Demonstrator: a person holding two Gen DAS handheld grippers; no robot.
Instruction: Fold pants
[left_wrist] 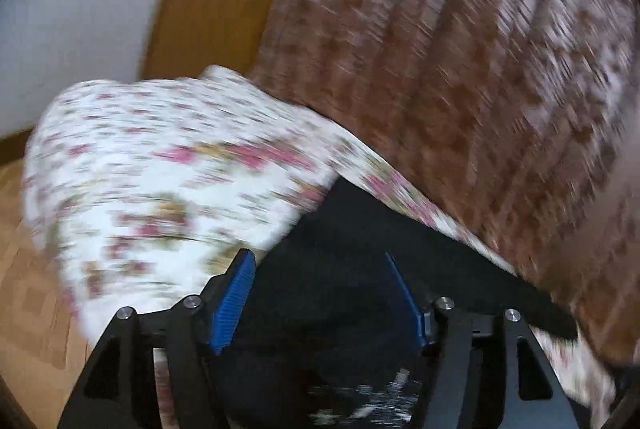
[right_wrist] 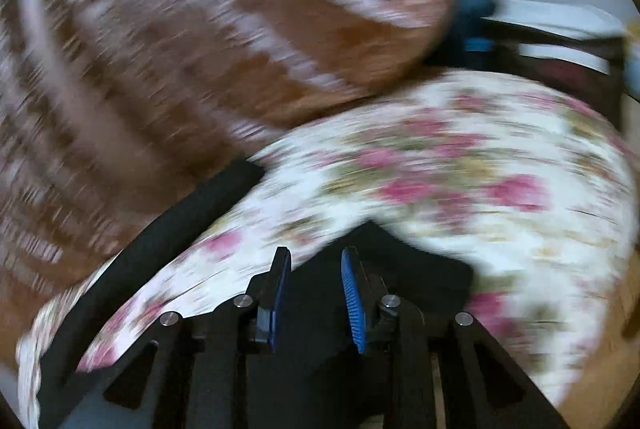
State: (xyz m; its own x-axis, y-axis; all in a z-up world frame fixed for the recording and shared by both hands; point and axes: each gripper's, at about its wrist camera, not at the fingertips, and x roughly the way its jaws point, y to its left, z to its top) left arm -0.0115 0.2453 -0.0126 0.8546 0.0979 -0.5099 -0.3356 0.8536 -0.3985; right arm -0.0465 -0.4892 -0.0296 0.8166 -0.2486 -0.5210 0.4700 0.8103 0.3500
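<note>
Black pants (left_wrist: 340, 261) lie soft and limp on the flowered sheet (left_wrist: 160, 157), between both pairs of jaws: left gripper (left_wrist: 320, 297) stands wide, right gripper (right_wrist: 316, 297) narrower, neither clearly holding cloth; light fabric, probably best pinched at an edge

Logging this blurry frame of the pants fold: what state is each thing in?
Left hand-held gripper: open, blue pads wide apart, black fabric between them, no visible pinch.
Right hand-held gripper: pads apart, over black fabric; grip unclear.
Black pants: lying on the white floral sheet.
Brown patterned blanket: spread behind, motion-blurred.
</note>
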